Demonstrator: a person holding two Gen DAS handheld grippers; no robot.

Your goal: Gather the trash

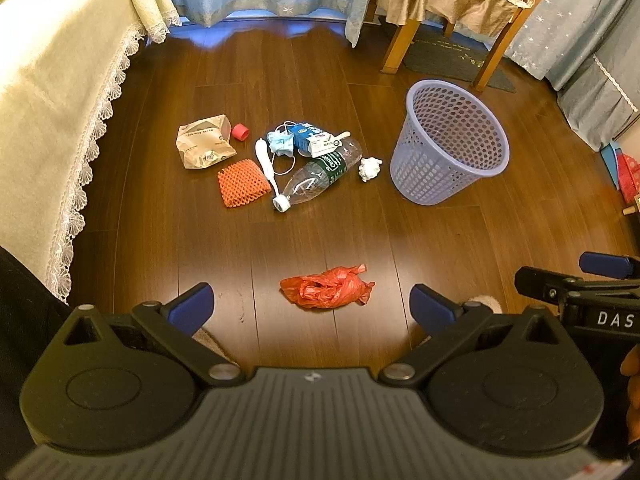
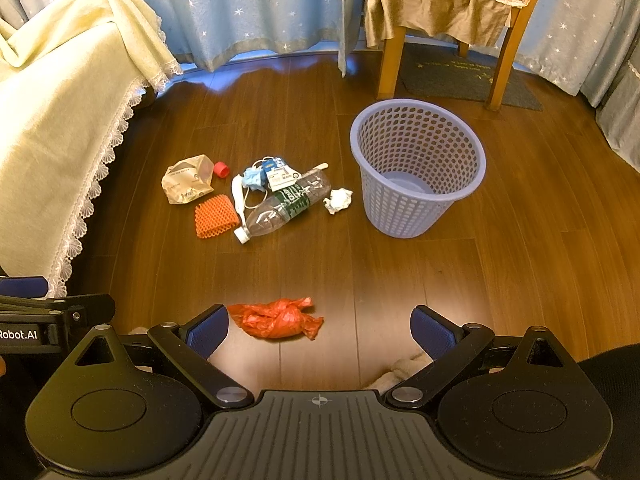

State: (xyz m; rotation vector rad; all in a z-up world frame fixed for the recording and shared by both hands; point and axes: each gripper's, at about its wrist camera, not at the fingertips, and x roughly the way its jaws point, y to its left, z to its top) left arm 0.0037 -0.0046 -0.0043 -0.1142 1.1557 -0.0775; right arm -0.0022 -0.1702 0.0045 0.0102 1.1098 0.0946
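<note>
A lilac mesh waste basket [image 1: 452, 142] [image 2: 416, 168] stands upright and empty on the wood floor. Left of it lies a heap of trash: a clear plastic bottle [image 1: 320, 174] [image 2: 286, 206], a crumpled white tissue [image 1: 369, 168] [image 2: 338, 200], an orange foam net [image 1: 242, 182] [image 2: 214, 216], a tan paper bag [image 1: 204, 142] [image 2: 186, 184], a red cap [image 1: 240, 131] [image 2: 221, 169], a blue mask [image 1: 280, 144] and a blue carton [image 1: 314, 138]. A red plastic bag [image 1: 328, 286] [image 2: 278, 318] lies nearest. My left gripper [image 1: 312, 306] and right gripper [image 2: 320, 330] both hang open above the floor, holding nothing.
A bed with a cream lace-edged cover [image 1: 52, 120] [image 2: 60, 120] borders the left. A wooden chair [image 1: 452, 8] [image 2: 448, 20] on a dark mat stands behind the basket, before blue star curtains [image 2: 248, 8]. The right gripper's body [image 1: 580, 292] shows at the left view's right edge.
</note>
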